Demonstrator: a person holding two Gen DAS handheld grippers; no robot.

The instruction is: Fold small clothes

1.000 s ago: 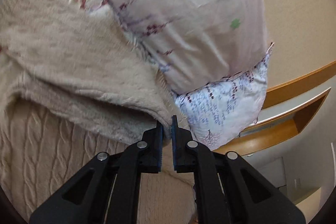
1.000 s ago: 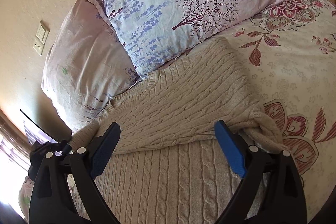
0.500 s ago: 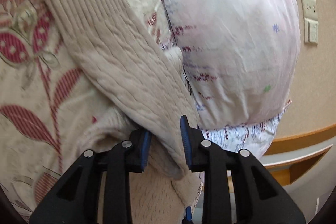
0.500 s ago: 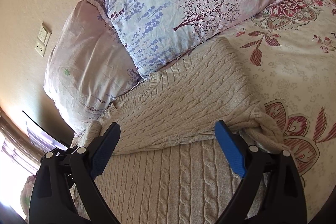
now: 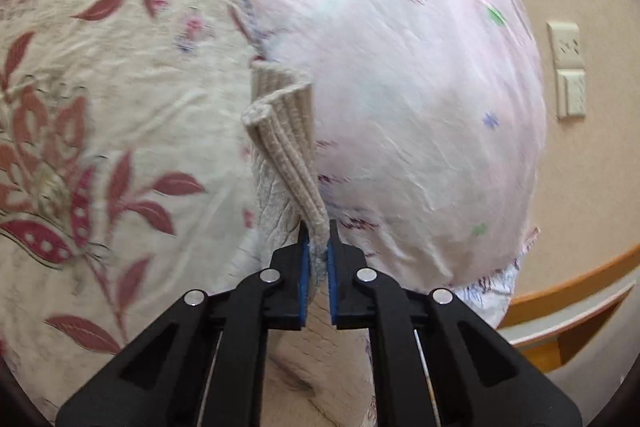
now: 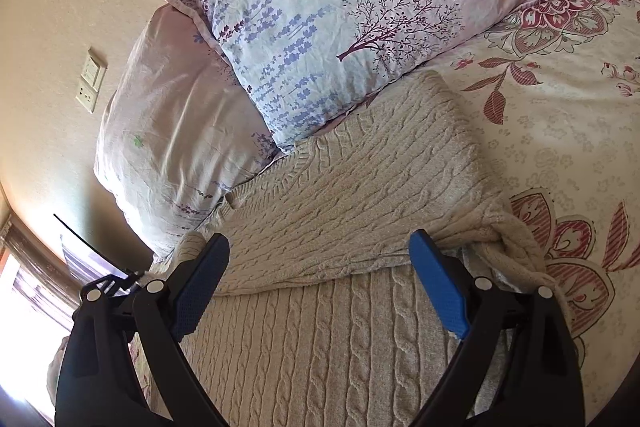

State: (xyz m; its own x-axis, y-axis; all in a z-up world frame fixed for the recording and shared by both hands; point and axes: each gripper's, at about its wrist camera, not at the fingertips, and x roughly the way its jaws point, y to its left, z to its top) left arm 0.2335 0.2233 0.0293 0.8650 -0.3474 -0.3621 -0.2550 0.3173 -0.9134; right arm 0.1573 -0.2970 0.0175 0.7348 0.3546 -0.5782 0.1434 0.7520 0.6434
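Two grippers: left gripper (image 5: 318, 241) fingers clamped on ribbed sleeve cuff (image 5: 286, 131) of beige knit sweater (image 6: 352, 187); right gripper (image 6: 318, 283) fingers spread wide above sweater on bed (image 6: 560, 131).

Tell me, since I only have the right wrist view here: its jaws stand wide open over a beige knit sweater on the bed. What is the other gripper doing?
Observer: The left gripper is shut on the sweater's ribbed cuff, so it holds the sleeve.
Operator: Is the sleeve flat on the bed?
Observer: No. In the left wrist view the cuff stands up from the pads, lifted in front of a pink pillow.
Operator: What is beside the sleeve?
Observer: The floral bedspread fills the left of that view. The picture is blurred, so finer detail is hard to tell.
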